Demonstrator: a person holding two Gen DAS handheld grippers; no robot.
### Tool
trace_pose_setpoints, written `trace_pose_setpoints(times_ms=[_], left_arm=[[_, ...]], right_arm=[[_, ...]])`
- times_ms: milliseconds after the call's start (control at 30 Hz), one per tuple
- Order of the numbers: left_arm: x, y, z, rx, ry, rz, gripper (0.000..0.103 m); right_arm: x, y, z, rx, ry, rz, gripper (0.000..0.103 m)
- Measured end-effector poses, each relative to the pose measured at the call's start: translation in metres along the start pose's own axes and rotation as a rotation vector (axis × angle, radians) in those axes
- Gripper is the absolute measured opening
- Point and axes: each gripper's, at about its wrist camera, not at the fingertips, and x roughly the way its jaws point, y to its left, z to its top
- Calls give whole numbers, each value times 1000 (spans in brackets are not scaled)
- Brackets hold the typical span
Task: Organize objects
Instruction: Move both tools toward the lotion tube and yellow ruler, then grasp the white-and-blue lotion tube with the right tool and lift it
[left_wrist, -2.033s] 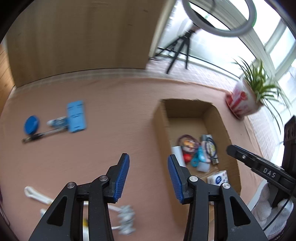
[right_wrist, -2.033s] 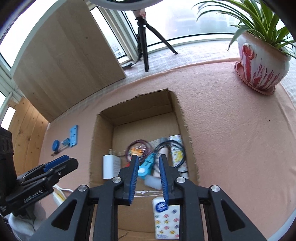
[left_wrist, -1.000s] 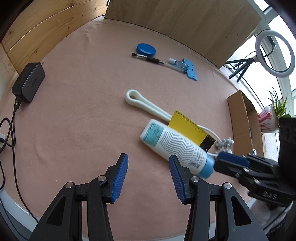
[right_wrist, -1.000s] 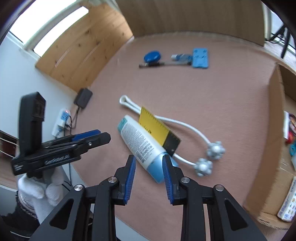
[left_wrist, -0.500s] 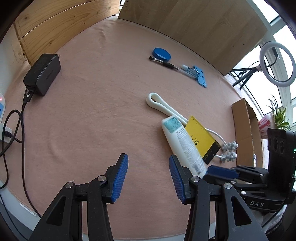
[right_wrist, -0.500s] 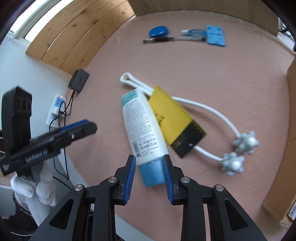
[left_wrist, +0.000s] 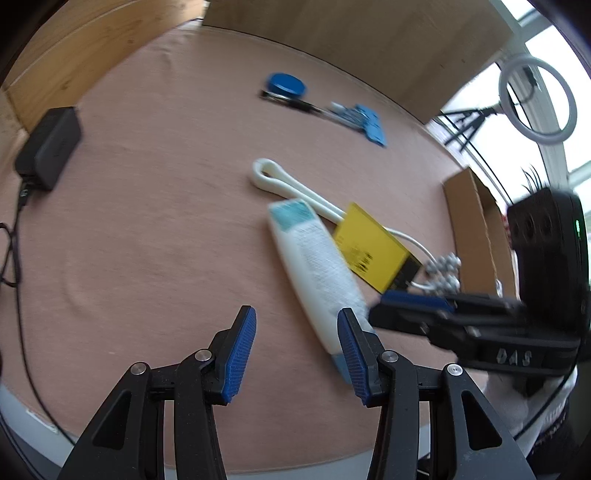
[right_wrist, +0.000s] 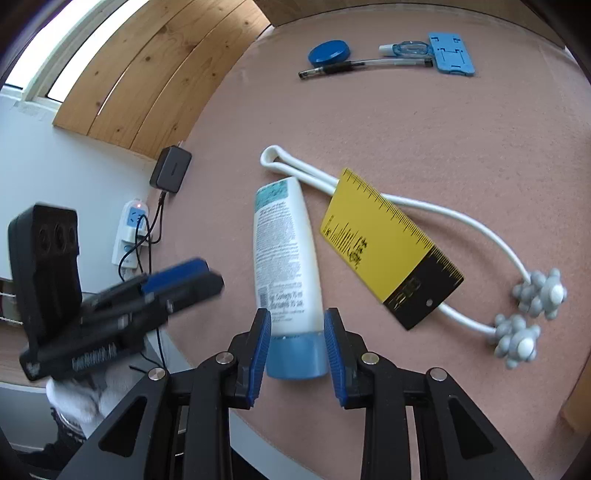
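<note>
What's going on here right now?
A person is tidying loose items on a pink-covered table. The right tool straddles the blue cap end of a white lotion tube lying flat; whether its pads already press the cap is unclear. The left tool hangs open and empty beside the tube. A yellow ruler lies across a white massager, and the cardboard box waits at the table's far edge.

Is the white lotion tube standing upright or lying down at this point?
Lying down. The white tube rests flat on the pink table cover, its blue cap between the right gripper's pads.
</note>
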Motion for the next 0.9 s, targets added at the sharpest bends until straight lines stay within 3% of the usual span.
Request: trace_pose_setpoints(times_ms=[267, 367, 633, 900], left_arm=[[15, -21, -2, 85, 8, 52, 48], [16, -22, -4, 93, 10, 35, 48], [22, -27, -4, 110, 20, 26, 49], [22, -28, -4, 102, 20, 23, 49]], right_arm=[[8, -1, 14, 10, 9, 4, 27], [13, 2, 19, -5, 16, -13, 27], [22, 0, 22, 10, 50, 54, 30], [22, 10, 16, -11, 32, 2, 31]])
